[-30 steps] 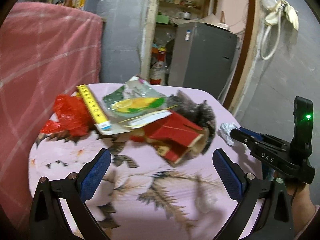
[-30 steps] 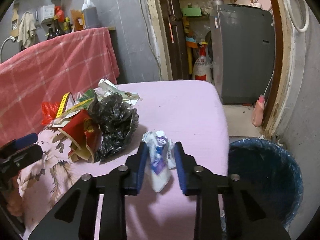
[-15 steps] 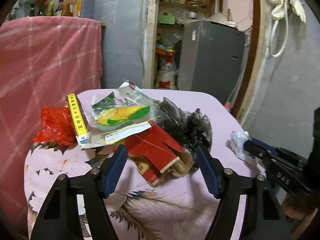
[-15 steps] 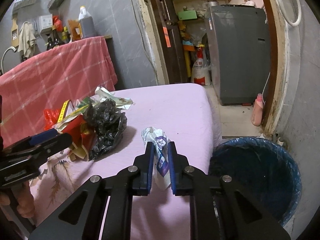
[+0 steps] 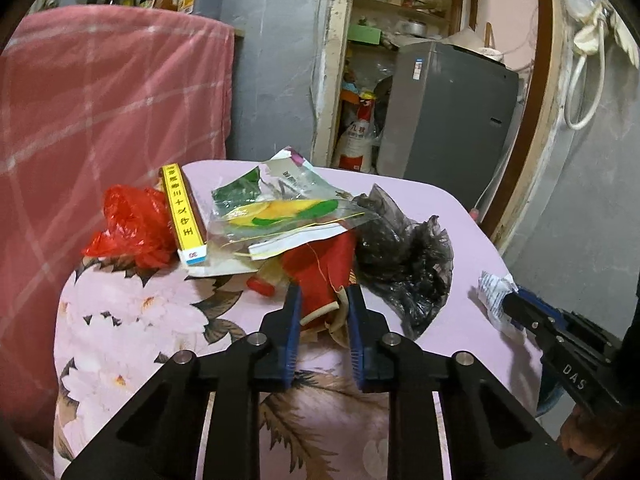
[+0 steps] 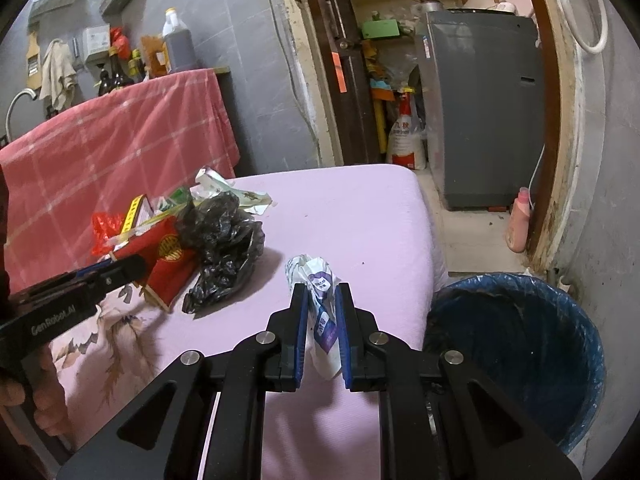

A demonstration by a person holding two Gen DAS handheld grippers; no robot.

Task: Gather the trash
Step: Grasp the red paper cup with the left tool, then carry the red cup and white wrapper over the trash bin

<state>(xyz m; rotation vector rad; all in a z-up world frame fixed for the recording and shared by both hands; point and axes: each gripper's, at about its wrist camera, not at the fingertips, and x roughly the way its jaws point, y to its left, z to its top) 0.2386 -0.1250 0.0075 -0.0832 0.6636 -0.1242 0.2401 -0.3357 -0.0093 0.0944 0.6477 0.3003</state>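
In the left wrist view, the left gripper [image 5: 322, 330] at lower centre was closing its jaws on the red carton [image 5: 320, 276], whose near end sat between the pads, at the front of the trash pile.

In the right wrist view, the right gripper [image 6: 322, 328] pinched the crumpled white wrapper [image 6: 318, 300] narrowly. The blue-lined bin [image 6: 516, 344] waited at lower right; next probably came lifting both pieces and carrying them there.

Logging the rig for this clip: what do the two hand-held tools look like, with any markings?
Both match: the left tool and right tool have matte black angular frames with cut-out slots, silver round pins at the joints, and two flat fingers faced with blue ribbed pads. White lettering runs along the side of each body. No cables or sleeves show.
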